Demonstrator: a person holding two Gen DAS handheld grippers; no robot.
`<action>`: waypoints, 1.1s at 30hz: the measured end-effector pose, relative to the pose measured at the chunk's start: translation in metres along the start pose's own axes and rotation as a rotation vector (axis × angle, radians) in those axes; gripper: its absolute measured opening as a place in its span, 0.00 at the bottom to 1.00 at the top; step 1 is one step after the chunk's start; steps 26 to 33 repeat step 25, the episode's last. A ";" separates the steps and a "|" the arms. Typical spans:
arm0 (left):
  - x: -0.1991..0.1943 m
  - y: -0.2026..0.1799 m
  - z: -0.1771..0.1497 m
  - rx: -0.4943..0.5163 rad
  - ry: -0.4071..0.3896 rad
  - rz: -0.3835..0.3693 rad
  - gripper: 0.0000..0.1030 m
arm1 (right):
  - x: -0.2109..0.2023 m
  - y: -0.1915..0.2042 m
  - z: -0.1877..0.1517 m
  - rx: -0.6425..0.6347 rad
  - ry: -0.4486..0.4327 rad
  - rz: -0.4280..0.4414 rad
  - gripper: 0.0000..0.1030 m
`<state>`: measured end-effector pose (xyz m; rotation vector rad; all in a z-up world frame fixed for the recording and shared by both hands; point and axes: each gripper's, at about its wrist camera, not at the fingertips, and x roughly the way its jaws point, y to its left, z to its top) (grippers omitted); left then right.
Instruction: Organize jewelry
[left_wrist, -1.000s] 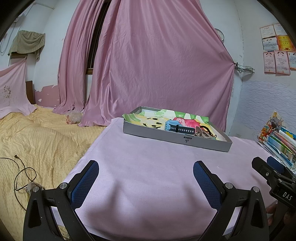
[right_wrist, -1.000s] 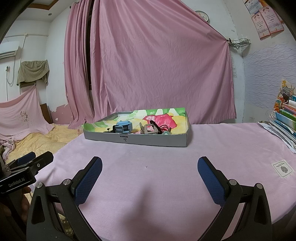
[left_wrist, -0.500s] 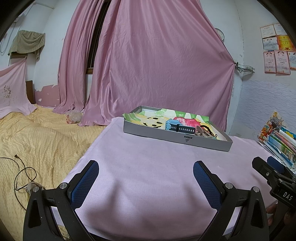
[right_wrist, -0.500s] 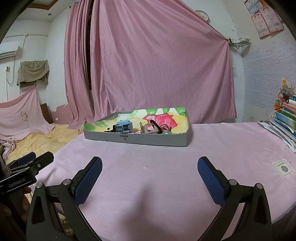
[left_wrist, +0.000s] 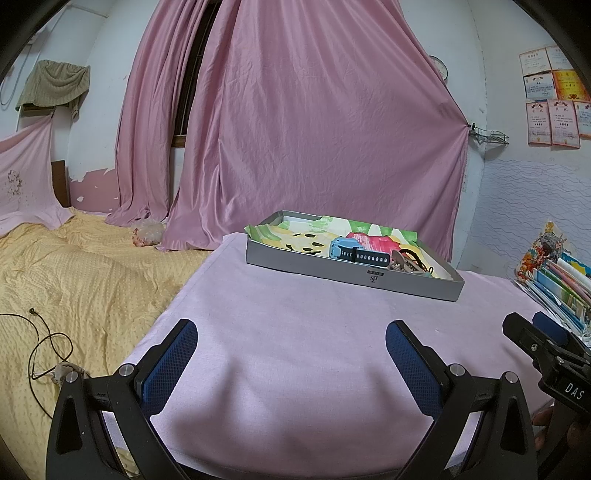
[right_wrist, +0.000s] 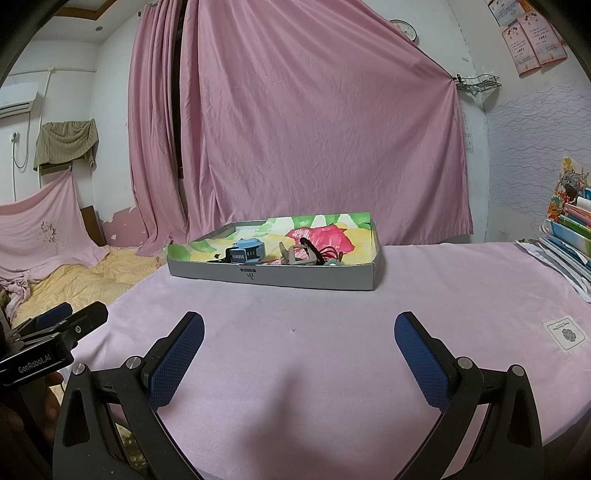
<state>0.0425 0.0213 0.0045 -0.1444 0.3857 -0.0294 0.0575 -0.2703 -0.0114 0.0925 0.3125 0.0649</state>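
Pink-covered table (right_wrist: 332, 369), grey tray (right_wrist: 273, 275) lengthwise across its far side, watch (right_wrist: 245, 253) inside; left gripper (left_wrist: 291, 354) and right gripper (right_wrist: 299, 343) both spread, empty.

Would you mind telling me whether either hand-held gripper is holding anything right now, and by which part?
Nothing is held: the left hand-held gripper and right hand-held gripper are both open over the pink tablecloth.

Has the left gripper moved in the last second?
No. The left gripper frames the grey tray the same way as before.
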 end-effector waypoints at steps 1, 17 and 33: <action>0.000 0.000 0.001 0.000 0.002 0.000 0.99 | 0.000 0.000 0.000 0.000 0.000 0.000 0.98; 0.003 -0.001 -0.005 0.017 0.027 0.022 0.99 | -0.002 0.004 -0.006 0.001 0.000 0.001 0.98; 0.002 -0.003 -0.003 0.034 0.019 0.026 0.99 | -0.003 0.003 -0.007 0.001 0.001 0.001 0.98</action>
